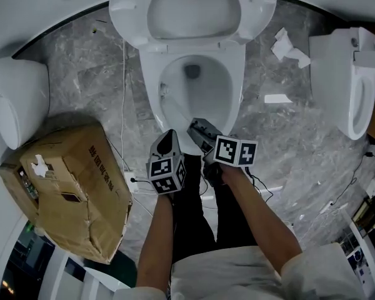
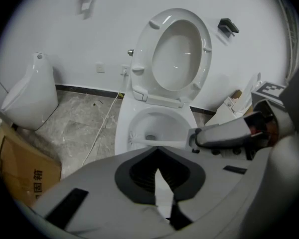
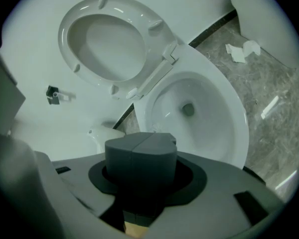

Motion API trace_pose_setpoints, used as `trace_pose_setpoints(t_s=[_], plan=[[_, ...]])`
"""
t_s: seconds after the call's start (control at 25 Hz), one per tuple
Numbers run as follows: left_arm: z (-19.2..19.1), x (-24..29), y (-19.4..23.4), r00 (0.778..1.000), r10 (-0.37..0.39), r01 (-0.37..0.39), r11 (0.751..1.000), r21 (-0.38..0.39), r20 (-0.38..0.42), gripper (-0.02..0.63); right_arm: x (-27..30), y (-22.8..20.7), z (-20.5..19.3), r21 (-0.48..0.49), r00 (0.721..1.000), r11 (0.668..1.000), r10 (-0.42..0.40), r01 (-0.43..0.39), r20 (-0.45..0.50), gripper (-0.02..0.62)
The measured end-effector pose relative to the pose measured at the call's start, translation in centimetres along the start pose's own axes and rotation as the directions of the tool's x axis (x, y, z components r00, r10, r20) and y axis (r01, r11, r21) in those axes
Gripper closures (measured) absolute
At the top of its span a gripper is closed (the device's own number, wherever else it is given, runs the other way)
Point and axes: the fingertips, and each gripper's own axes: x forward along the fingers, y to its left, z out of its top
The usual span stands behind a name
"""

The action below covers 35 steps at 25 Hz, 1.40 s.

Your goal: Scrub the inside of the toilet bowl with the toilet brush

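Note:
The white toilet (image 1: pixel 237 86) stands with lid and seat raised; its bowl (image 2: pixel 154 121) (image 3: pixel 224 108) is open below me. My right gripper (image 1: pixel 195 125) (image 2: pixel 194 138) (image 3: pixel 142 143) is shut on the handle of the white toilet brush (image 2: pixel 159 143), over the bowl's near rim. The handle runs left into the bowl, and the brush head (image 2: pixel 134 137) (image 1: pixel 165 96) rests against the inner left wall. The right gripper view does not show the brush. My left gripper (image 1: pixel 169 136) (image 2: pixel 158 153) hovers beside it at the near rim, shut and holding nothing.
A battered cardboard box (image 1: pixel 75 186) lies on the marble floor at the left, with a white urinal (image 1: pixel 15 99) behind it. Another white fixture (image 1: pixel 350 86) stands at the right. Crumpled paper (image 1: pixel 290 49) and a thin cable (image 1: pixel 124 92) lie on the floor.

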Motion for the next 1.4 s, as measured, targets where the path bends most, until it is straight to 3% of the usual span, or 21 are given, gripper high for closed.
trace_pose_setpoints(t_s=[0.28,0.6,0.84,1.4], plan=[[0.0,-0.9,-0.1,1.000,-0.001,0.001,1.000,-0.013,0.000,0.581,0.3,0.2,2.4,0.062,0.999,0.997,0.035,-0.038,0.040,0.383],[0.3,-1.9,1.9,1.000,0.022,-0.022,1.000,-0.008,-0.002,0.581,0.8,0.3,5.5,0.199,0.987,0.975,0.071,-0.100,0.145,0.383],[0.7,-2.2,2.4,1.000,0.026,-0.026,0.998,-0.053,0.006,0.581,0.1,-0.1,7.4,0.259,0.977,0.957,0.081,-0.131,0.196,0.383],[1.6,-2.1,1.6,1.000,0.008,-0.008,1.000,-0.007,0.006,0.581,-2.5,-2.0,10.6,0.308,0.946,0.936,0.068,-0.171,0.318,0.383]])
